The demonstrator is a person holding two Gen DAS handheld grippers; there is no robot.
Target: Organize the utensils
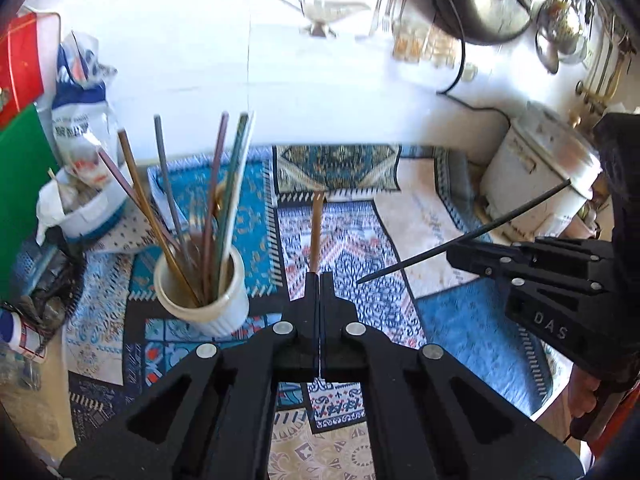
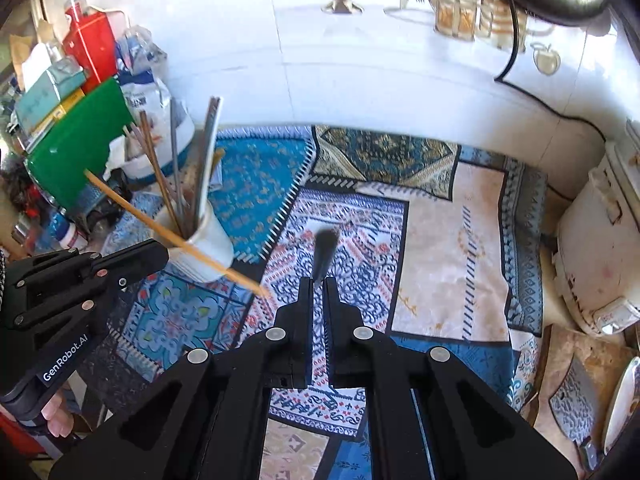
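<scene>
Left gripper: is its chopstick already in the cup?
No: the left gripper holds the tan chopstick in the air beside the cup.

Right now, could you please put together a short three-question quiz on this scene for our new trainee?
1. True or false: the left gripper is shut on a tan chopstick.
2. What does the right gripper hold? A) a fork B) a dark chopstick C) nothing
3. Fill in: the other chopsticks stand in a white ____.

Key: 1 true; 2 B; 3 cup.
</scene>
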